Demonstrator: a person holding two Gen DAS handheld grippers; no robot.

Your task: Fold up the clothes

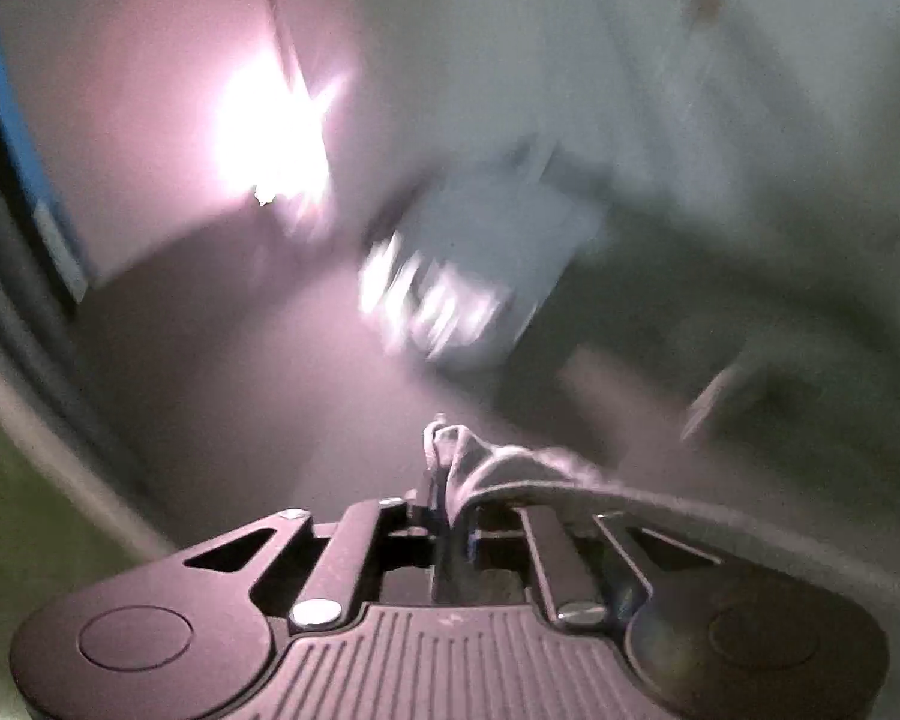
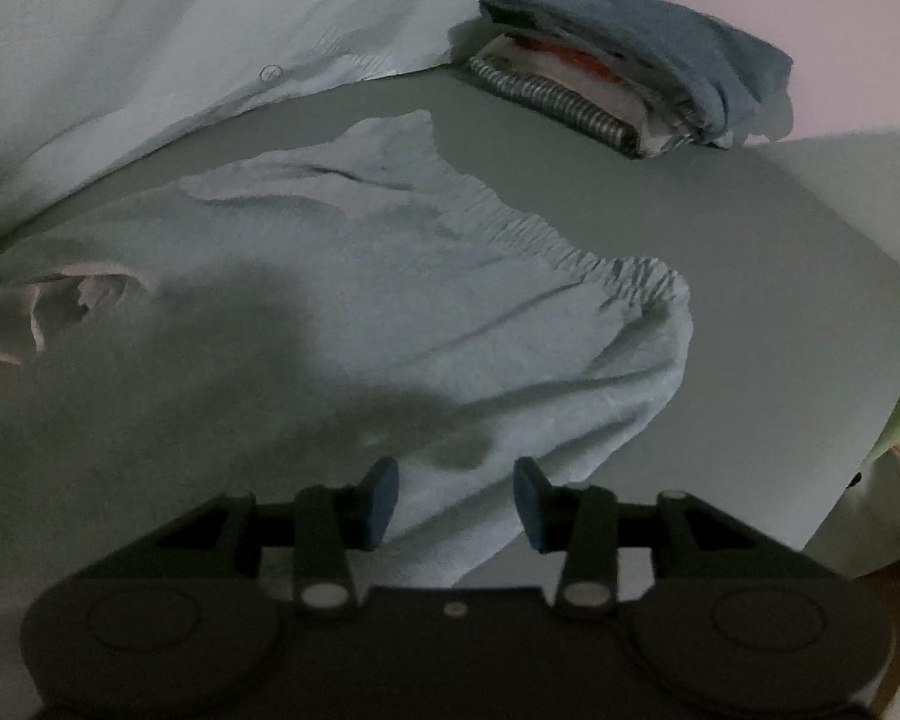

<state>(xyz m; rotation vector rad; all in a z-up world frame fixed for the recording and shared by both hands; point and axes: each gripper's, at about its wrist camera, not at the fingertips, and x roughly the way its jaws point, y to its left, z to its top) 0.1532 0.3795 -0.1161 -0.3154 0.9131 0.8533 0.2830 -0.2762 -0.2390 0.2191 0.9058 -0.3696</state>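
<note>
Your right gripper (image 2: 455,501) stands released, blue-padded fingers (image 2: 381,498) apart over the soft pale-blue garment (image 2: 390,300) with its gathered elastic waistband, lying rumpled on the smooth grey table (image 2: 720,276). Your left gripper (image 1: 444,468) is clenched on a thin fold of pale fabric (image 1: 498,462). A folded stack (image 2: 630,84) sits beyond. No writing is legible.

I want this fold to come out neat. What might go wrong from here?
1. The left gripper pinches only a thin edge of cloth, so it may slip out.
2. The right gripper is open, its fingers not pressing the pale garment, so a pull from the left could drag it crooked.
3. The folded stack sits near; a sweep might knock it.
</note>
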